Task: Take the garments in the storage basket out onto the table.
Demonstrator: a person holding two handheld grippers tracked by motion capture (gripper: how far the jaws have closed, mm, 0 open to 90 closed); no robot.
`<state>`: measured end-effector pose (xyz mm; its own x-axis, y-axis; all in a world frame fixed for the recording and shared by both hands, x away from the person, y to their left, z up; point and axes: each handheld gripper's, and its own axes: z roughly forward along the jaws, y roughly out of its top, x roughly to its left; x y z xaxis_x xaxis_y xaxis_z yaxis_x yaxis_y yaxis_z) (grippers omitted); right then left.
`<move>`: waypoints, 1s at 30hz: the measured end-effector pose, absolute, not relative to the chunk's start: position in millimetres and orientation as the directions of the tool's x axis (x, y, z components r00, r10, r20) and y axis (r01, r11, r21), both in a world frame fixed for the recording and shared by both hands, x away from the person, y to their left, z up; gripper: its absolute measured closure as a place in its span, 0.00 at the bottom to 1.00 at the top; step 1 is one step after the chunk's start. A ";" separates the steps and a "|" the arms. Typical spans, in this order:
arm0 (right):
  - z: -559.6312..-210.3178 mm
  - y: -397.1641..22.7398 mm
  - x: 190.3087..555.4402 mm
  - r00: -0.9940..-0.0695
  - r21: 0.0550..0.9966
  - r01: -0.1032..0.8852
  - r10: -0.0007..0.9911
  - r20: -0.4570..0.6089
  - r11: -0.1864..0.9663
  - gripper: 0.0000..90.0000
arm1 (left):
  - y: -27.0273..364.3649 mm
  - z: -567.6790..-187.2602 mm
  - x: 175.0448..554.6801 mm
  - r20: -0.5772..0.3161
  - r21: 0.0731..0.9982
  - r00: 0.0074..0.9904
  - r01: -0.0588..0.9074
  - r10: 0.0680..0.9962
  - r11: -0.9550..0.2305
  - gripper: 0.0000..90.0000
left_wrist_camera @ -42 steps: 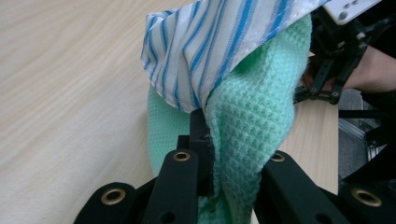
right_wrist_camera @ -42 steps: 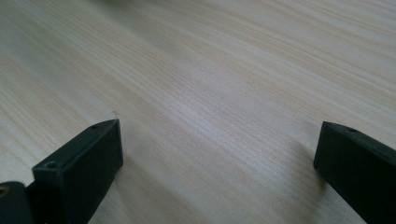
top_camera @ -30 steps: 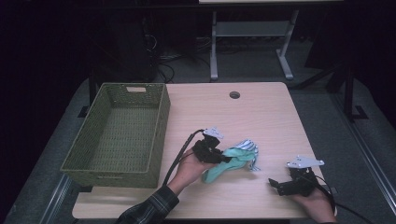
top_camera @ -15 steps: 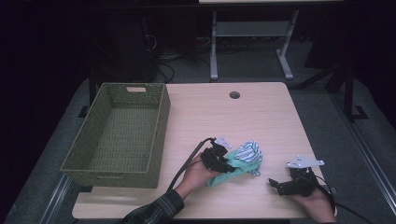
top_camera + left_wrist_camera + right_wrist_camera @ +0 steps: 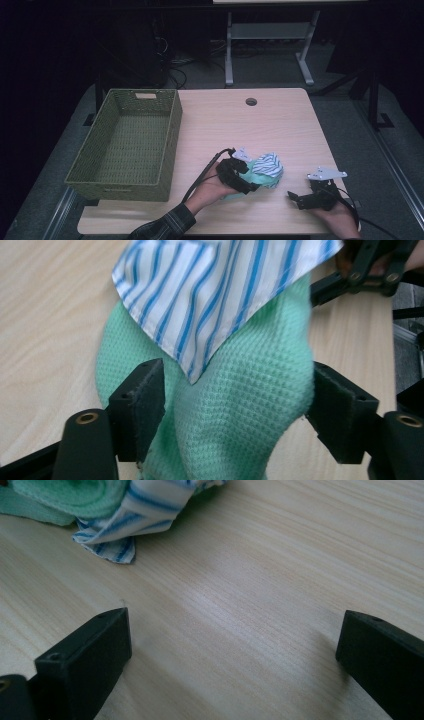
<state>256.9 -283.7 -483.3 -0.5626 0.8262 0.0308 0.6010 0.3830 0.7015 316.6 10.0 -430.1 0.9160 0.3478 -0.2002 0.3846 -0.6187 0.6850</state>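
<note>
A mint-green waffle cloth (image 5: 257, 181) lies bunched on the wooden table (image 5: 260, 125), and a blue-and-white striped cloth (image 5: 270, 163) is draped over it. My left gripper (image 5: 248, 180) sits at their left side. In the left gripper view its jaws have just been opening and now straddle the green cloth (image 5: 240, 415) loosely, under a corner of the striped cloth (image 5: 225, 295). My right gripper (image 5: 299, 200) rests open near the front right edge. In the right gripper view its jaws frame bare wood (image 5: 230, 650), with the striped cloth (image 5: 135, 510) and green cloth (image 5: 65, 495) beyond.
A green woven basket (image 5: 172, 135) with nothing in it stands on the table's left side. A round cable hole (image 5: 251, 101) sits near the far edge. The left gripper's black cable (image 5: 200, 177) runs back along the forearm. Metal stand legs (image 5: 230, 55) rise behind the table.
The left gripper has slid right and toward the front edge with the cloths, which are now bunched tighter. Its jaws have gone from shut on the cloth to apart. The right gripper kept still.
</note>
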 end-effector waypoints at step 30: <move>-483.4 -283.7 257.0 -0.563 0.702 0.600 0.826 0.030 0.384 0.01 | -52.0 -415.3 320.1 -0.195 0.740 0.943 0.322 0.270 -0.590 0.35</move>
<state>257.0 -283.7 -483.4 -0.5631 0.8259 0.0298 0.5999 0.3837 0.7021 320.1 -52.0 -415.3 0.9427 0.2705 -0.1951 0.3225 -0.5898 0.7404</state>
